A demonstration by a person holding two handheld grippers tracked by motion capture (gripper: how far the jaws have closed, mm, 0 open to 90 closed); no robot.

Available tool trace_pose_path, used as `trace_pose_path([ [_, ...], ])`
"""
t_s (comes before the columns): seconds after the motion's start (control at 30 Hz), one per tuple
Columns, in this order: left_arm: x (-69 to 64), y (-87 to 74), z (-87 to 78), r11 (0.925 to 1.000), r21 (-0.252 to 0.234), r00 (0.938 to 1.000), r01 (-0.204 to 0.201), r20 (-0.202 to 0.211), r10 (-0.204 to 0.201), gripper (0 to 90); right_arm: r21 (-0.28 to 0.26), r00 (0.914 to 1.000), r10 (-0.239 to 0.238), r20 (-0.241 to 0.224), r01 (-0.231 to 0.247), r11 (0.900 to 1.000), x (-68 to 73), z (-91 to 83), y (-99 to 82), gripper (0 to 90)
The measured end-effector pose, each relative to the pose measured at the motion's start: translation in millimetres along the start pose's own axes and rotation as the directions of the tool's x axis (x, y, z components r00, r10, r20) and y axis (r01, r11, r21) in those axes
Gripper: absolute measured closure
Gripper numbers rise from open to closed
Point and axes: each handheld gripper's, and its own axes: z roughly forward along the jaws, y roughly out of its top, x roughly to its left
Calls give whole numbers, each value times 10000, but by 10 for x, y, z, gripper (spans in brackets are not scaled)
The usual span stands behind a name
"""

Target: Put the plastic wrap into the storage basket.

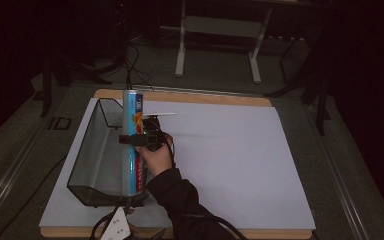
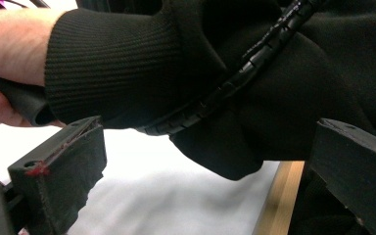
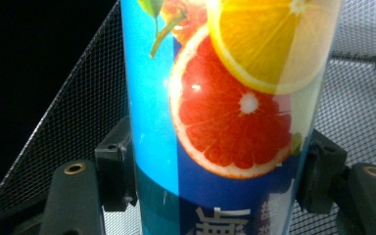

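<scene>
The right gripper (image 1: 139, 140) is pinching a tall blue drink can (image 1: 133, 145) about midway up its body, one black jaw pressing on each side. In the right gripper view the can (image 3: 225, 112) is filling the gap between the jaws, its label showing a cut grapefruit and an orange slice above a dark blue band with white lettering. The person's right hand (image 1: 157, 159) is gripping the tool from the near side, the dark sleeve (image 1: 185, 205) running back to the near edge of the tabletop.

The can is standing upright and is hanging over the right wall of a black wire-mesh basket (image 1: 92, 155); whether its base is resting on anything cannot be told. The basket is sitting near the left edge of the white sheet (image 1: 230, 165) that is covering the wooden tabletop (image 1: 190, 97), and is reaching from near the far left corner toward the near left corner. The mesh (image 3: 73, 98) is showing behind the can on both sides.

The left gripper (image 2: 205, 171) is holding its jaws spread wide with nothing between the pads. It is looking across the white sheet (image 2: 166, 196) at the near edge of the tabletop (image 2: 279, 196), toward the dark sleeve (image 2: 127, 63) and a black ribbed cable (image 2: 235, 73).
</scene>
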Motion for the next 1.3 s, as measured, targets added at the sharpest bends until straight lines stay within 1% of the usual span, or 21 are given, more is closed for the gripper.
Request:
trace_pose_path([
  [0.13, 1, 0, 3, 10000, 9, 10000, 11, 28, -11, 7, 96, 9998, 184, -13, -184, 9998, 4, -1, -26, 316],
  [0.2, 0, 1, 4, 10000, -5, 10000, 16, 48, -16, 7, 48, 9995, 249, 174, -250, 9997, 32, 6, -73, 316],
  [0.27, -4, 4, 2, 10000, -9, 10000, -17, 27, 17, 7, -89, 9989, 360, 307, -358, 9993, 25, 4, -88, 315],
  [0.3, -5, 5, 0, 10000, 2, 10000, -25, 17, 25, 7, -89, 9989, 360, 307, -358, 9993, 25, 4, -88, 315],
  [0.33, -6, 5, -2, 10000, -9, 10000, -23, 20, 23, 7, -209, 9971, 577, 491, -567, 9982, -1, 7, -95, 313],
  [0.37, -6, 4, -3, 10000, -11, 10000, -23, 18, 23, 7, -209, 9971, 577, 491, -567, 9982, -1, 7, -95, 313],
  [0.43, -6, 4, -1, 10000, -5, 10000, -13, 37, 13, 7, -318, 9951, 707, 691, -686, 9971, -37, 31, -103, 307],
  [0.5, -3, 5, 0, 10000, 1, 10000, -4, 56, 4, 7, -423, 9924, 683, 1019, -642, 9970, -35, 48, -111, 302],
  [0.53, -3, 5, 0, 10000, 3, 10000, -15, 38, 15, 7, -423, 9924, 683, 1019, -642, 9970, -35, 48, -111, 302],
  [0.6, -2, 6, -4, 10000, -29, 10000, 10, 42, -10, 7, -470, 9909, 535, 1234, -480, 9977, -18, 85, -113, 298],
  [0.67, -1, 6, -5, 10000, -8, 10000, 2, 30, -2, 7, -470, 9909, 535, 1234, -480, 9977, -18, 85, -113, 298],
  [0.7, 0, 4, -5, 10000, 0, 10000, -3, 27, 3, 7, -440, 9903, 433, 1324, -377, 9983, -6, 96, -110, 296],
  [0.73, 0, 5, -7, 10000, -7, 10000, 4, 12, -4, 7, -376, 9881, 213, 1520, -158, 9992, 32, 123, -104, 290],
  [0.8, 1, 5, -10, 10000, -15, 10000, 18, 29, -18, 7, -361, 9841, 102, 1775, -39, 9993, 45, 138, -104, 284],
  [0.87, 2, 6, -12, 10000, -25, 10000, 4, 20, -4, 7, -361, 9841, 102, 1775, -39, 9993, 45, 138, -104, 284],
  [0.9, 3, 3, -10, 10000, 12, 10000, 0, -8, 0, 7, -235, 9793, 45, 2024, 3, 9997, 14, 167, -115, 271],
  [0.97, 3, 1, -4, 10000, 80, 10000, -5, -23, 5, 7, -59, 9769, 149, 2130, -140, 9999, -26, 195, -135, 267],
  [1.07, 1, 0, -3, 10000, 93, 10000, -35, -7, 35, 7, 264, 9711, 51, 2387, -117, 9996, -75, 270, -189, 256],
  [1.1, -1, 1, -5, 10000, 85, 10000, -51, -24, 51, 7, 207, 9720, 30, 2350, -80, 9998, -84, 279, -204, 256],
  [1.13, -1, 1, -5, 10000, 85, 10000, -51, -24, 51, 7, 241, 9706, -13, 2407, -46, 9997, -75, 279, -202, 254],
  [1.3, -1, -1, -2, 10000, 89, 10000, -24, -2, 24, 7, 513, 9690, -177, 2465, 52, 9987, -71, 277, -176, 244],
])
